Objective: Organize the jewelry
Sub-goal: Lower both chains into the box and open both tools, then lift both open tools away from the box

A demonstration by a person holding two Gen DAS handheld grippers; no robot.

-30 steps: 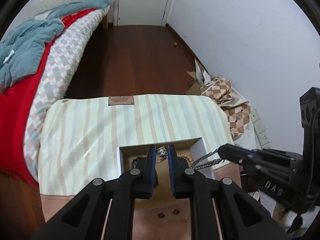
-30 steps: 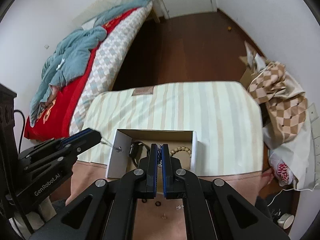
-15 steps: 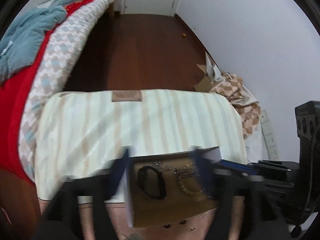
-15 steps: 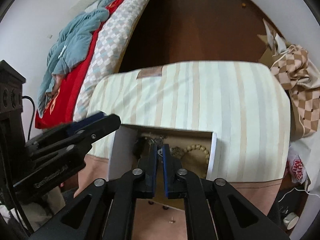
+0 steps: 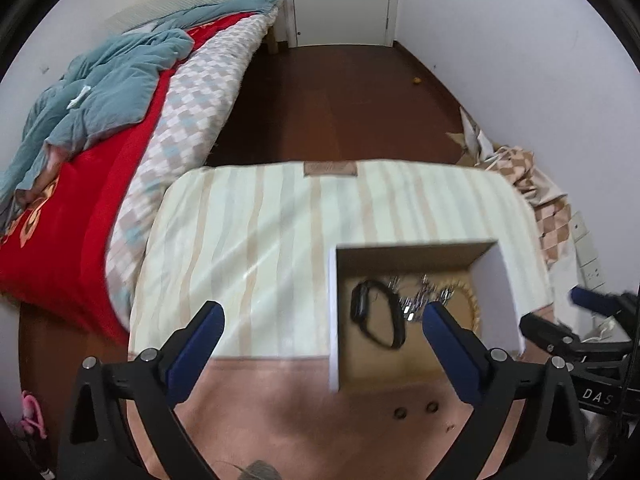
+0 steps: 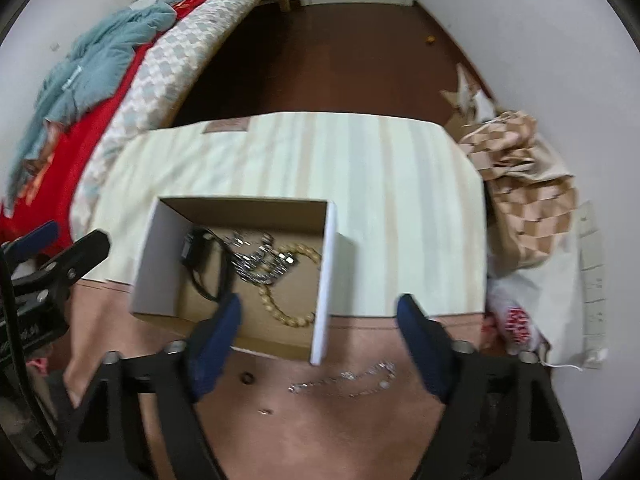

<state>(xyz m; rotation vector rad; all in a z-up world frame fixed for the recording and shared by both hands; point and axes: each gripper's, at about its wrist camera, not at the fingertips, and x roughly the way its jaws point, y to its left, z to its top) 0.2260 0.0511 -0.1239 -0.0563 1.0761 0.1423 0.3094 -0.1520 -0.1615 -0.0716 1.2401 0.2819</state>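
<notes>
Cardboard box (image 6: 256,216), brown inside with white outer walls, open at the top, sits on the counter (image 6: 400,208) near its front edge, straddling the line where the striped cream cloth (image 5: 248,248) gives way to a plain pinkish strip (image 6: 328,432).

Inside the box:
- black wristband or watch (image 5: 376,316), looped, along the left wall;
- tangle of silver chain (image 6: 260,260), glinting, mid-floor toward the back wall;
- cream bead bracelet (image 6: 286,300), round pale beads, partly under the silver tangle and running toward the box's front right corner.

Outside the box, on the pinkish strip just in front of it:
- loose silver chain (image 6: 348,380) lying in a long curl, blurred;
- small dark ring (image 6: 247,378) to the chain's left; the left wrist view shows two such small rings (image 5: 414,410) side by side;
- one tiny metallic piece (image 6: 265,412) nearer the front edge, too small to tell what it is.

Left tool (image 5: 320,320): blue-padded jaws have just been opening and stand spread wide, nothing between them. One finger hangs over the striped cloth left of the box, the other over the box interior.

Right tool (image 6: 318,316): jaws likewise have just been opening, spread wide, empty, straddling the box's front right corner above the loose chain.

Both views are slightly motion-blurred.
</notes>
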